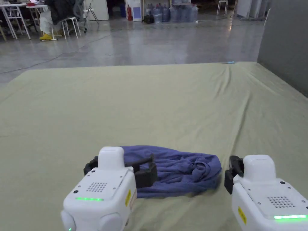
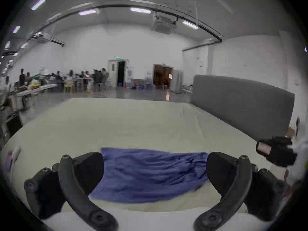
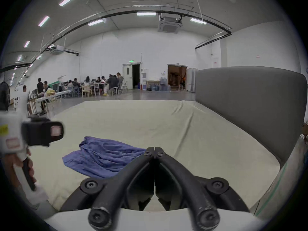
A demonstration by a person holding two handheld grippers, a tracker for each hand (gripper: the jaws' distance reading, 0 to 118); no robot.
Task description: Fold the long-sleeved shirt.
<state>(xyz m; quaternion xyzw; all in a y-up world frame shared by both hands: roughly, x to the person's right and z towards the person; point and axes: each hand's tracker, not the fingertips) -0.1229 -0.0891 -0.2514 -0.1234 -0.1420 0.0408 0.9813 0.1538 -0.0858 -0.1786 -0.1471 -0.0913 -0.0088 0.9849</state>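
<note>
Head view: a blue shirt [image 1: 180, 171] lies bunched in a low, rumpled strip on the near part of a wide bed covered with a pale green sheet [image 1: 150, 105]. The left gripper [image 1: 141, 171] sits over the shirt's left end, its dark jaws spread wide with the cloth beneath them; whether they touch it I cannot tell. The right gripper [image 1: 230, 177] hangs just beside the shirt's right end, apart from it.

In the left gripper view the two jaws stand well apart, and the shirt [image 2: 150, 174] spreads across the gap between them on the sheet [image 2: 133, 126]. The right gripper [image 2: 273, 153] shows at the far right edge.

In the right gripper view the jaws are pressed together at their tips with nothing between them, the right gripper [image 3: 154, 151] pointing over the sheet [image 3: 166, 126]. The shirt [image 3: 103, 156] lies to its left. A hand [image 3: 25, 166] holds the left gripper [image 3: 50, 133] at the left edge. A grey headboard [image 3: 241, 109] stands along the right side.
</note>
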